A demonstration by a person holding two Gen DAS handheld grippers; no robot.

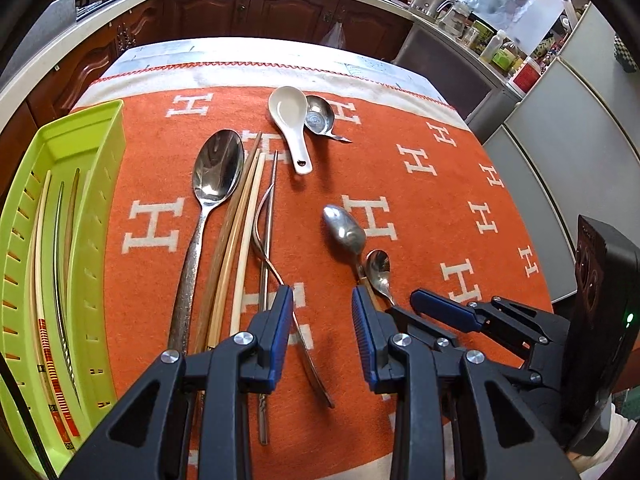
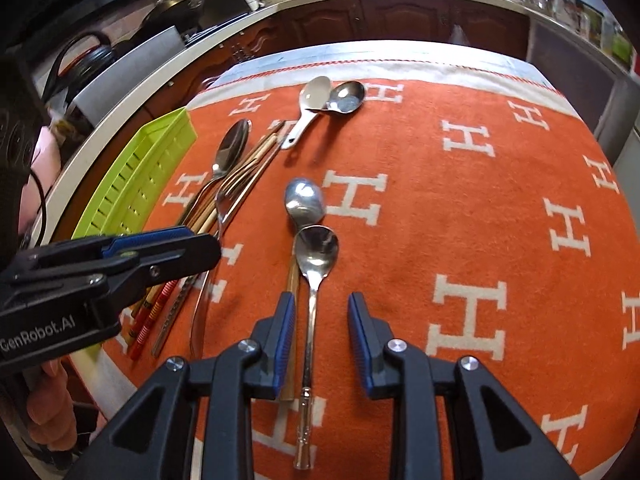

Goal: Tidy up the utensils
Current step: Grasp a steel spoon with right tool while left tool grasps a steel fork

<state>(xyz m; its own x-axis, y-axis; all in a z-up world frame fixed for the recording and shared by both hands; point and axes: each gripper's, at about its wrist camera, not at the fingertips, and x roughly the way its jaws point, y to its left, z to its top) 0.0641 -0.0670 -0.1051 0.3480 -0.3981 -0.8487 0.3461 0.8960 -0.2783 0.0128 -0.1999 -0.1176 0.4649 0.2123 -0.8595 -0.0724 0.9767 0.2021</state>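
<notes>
While I sort the table, the green tray (image 1: 100, 128) sits far left with three chopsticks (image 1: 60, 248) already inside, so long thin things seem to go there. Next come a big spoon (image 1: 218, 168), more chopsticks (image 1: 240, 240) and a fork (image 1: 266, 216). My left claw (image 1: 322, 312) hangs open over the fork handle, holding nothing. My right claw (image 2: 322, 320) is open around the small spoon (image 2: 316, 252), not pinching. The handles hide under my claws.

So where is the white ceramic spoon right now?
The white ceramic spoon lies at the far end of the orange cloth, bowl against a small metal spoon, right of the chopsticks.
</notes>
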